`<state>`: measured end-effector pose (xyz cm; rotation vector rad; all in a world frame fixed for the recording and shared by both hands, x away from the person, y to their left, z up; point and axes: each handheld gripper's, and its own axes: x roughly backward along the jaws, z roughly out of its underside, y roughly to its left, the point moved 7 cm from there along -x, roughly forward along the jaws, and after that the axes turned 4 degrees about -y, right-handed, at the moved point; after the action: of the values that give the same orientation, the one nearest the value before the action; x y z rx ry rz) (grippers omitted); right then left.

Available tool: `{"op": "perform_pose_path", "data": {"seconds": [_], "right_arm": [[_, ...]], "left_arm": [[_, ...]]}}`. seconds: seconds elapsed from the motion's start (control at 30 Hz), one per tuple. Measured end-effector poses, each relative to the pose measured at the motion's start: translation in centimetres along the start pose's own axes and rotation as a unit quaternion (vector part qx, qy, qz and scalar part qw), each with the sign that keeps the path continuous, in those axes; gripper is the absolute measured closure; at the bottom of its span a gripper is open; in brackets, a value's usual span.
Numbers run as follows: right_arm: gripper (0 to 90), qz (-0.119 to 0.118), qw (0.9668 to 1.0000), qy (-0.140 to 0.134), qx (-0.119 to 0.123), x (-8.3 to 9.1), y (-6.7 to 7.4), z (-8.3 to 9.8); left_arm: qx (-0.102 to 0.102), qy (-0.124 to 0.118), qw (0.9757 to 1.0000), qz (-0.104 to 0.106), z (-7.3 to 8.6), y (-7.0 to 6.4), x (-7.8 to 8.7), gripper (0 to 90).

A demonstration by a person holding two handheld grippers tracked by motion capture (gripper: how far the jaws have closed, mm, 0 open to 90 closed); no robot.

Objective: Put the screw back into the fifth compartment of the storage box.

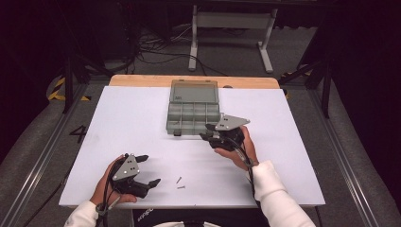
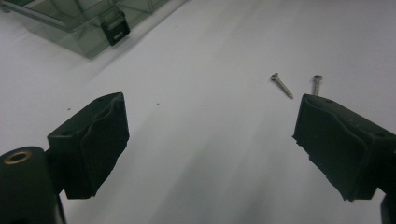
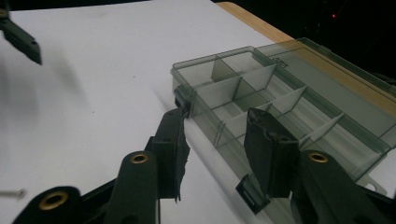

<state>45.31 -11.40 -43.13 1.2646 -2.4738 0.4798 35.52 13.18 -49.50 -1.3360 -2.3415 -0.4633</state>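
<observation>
A smoky clear compartment box (image 1: 176, 115) lies open at the table's middle back, its lid folded away from me. My right gripper (image 1: 205, 132) is at the box's front right corner. In the right gripper view, the right gripper (image 3: 215, 116) stands open and straddles the front wall of the box (image 3: 205, 95), one jaw outside and one over a compartment. Two small screws (image 1: 179, 183) lie near the front edge. My left gripper (image 1: 151, 169) is just left of them, wide open. The left gripper (image 2: 210, 107) has nothing in it, and the screws (image 2: 281, 85) lie beyond its right jaw.
White sheet (image 1: 142, 123) covers the table, with a wooden edge (image 1: 142, 80) at the back. The box's black latch (image 2: 116, 29) faces me. Several compartments of the box look bare. A table frame and cables stand on the floor beyond.
</observation>
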Motion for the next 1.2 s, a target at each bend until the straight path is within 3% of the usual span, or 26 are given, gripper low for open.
{"op": "perform_pose_path", "data": {"seconds": [0.1, 0.3, 0.67, 0.97, 1.03, 1.1, 1.2], "right_arm": [[55.7, -0.006, 0.9999, -0.007, 0.014, 1.5, 0.5, 0.8], [52.4, -0.008, 0.9997, -0.017, 0.015, 4.0, 1.2, 1.7], [44.6, -0.004, 0.9997, 0.009, 0.022, 6.0, 2.3, 4.0], [42.2, 0.003, 0.9998, 0.017, 0.01, 7.0, 2.3, 5.1], [42.2, 0.003, 0.9998, 0.018, 0.009, 7.0, 2.3, 5.2], [41.9, 0.002, 0.9998, 0.02, 0.005, 7.1, 2.2, 5.5], [41.6, 0.004, 0.9998, 0.02, 0.001, 7.4, 2.2, 5.7]], "left_arm": [[-0.002, 0.015, 0.9999, 0.007, -0.1, -0.5, -0.7, 11.7], [0.0, 0.034, 0.9991, 0.023, -0.2, -1.4, -1.7, 13.1], [0.013, 0.084, 0.9957, 0.036, -0.7, -2.5, -3.8, 21.1], [0.031, 0.123, 0.9909, 0.045, -1.7, -3.0, -5.7, 43.4], [0.031, 0.127, 0.9906, 0.043, -1.8, -2.9, -5.8, 51.3], [0.03, 0.133, 0.9896, 0.046, -2.0, -2.9, -5.9, 52.9], [0.021, 0.148, 0.9875, 0.051, -2.2, -3.0, -5.9, 67.1]]}}
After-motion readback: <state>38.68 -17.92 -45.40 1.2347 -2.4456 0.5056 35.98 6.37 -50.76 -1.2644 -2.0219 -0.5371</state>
